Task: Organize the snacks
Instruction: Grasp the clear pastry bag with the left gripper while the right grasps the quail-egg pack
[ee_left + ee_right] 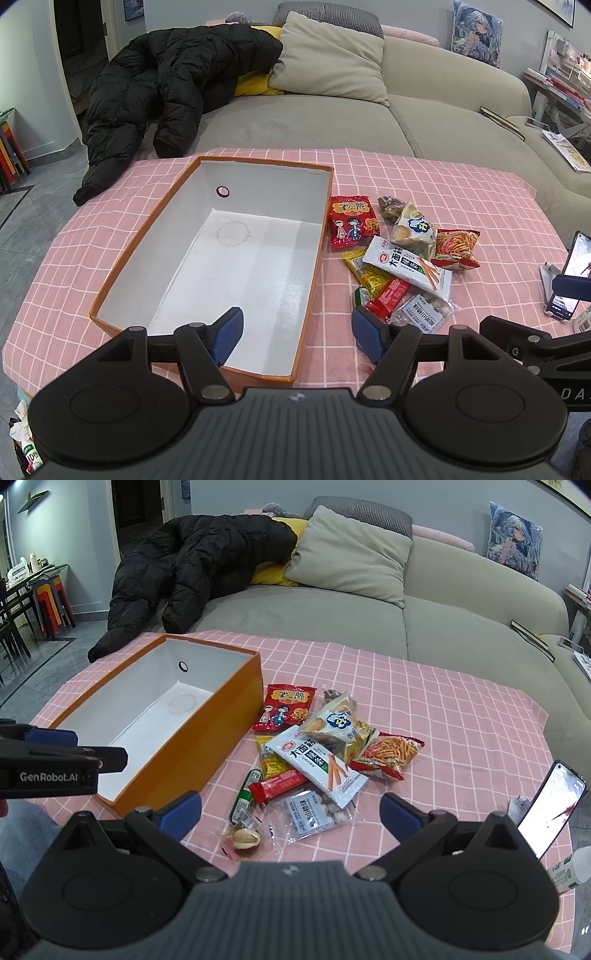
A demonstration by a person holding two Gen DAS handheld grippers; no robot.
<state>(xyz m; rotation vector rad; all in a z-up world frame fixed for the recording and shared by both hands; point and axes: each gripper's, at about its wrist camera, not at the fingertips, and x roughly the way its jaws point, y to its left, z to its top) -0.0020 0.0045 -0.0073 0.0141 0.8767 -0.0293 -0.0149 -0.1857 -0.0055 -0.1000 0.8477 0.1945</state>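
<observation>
The snacks (317, 760) lay in a loose pile on the pink checked tablecloth (443, 716), just beside the right long wall of the orange box (207, 258). At the far end of the pile was a red packet with two cartoon children (286, 709), close to the box wall. Next to it lay a white packet with blue print (334, 723), and a red bag of thin orange sticks (388, 755) lay on the outer side. A long white packet with Chinese letters (317, 766) lay across a yellow one (271, 762). Nearer to the camera were a red bar (279, 786), a green tube (245, 794), a clear bag of small round balls (317, 810) and a small clear wrapper with a nut-like piece (243, 840).

The box was white inside and held nothing — only a round hole showed in its far wall.

The left gripper (297, 334) hung over the near right corner of the box with its jaws wide apart and nothing between them. The right gripper (290, 812) was also spread wide — it hung above the near end of the pile and pressed nothing.

A phone (550, 808) stood on the right edge of the table. Behind the table was a grey sofa (461, 627) with a black puffer jacket (192, 568) and a beige cushion (351, 557).
</observation>
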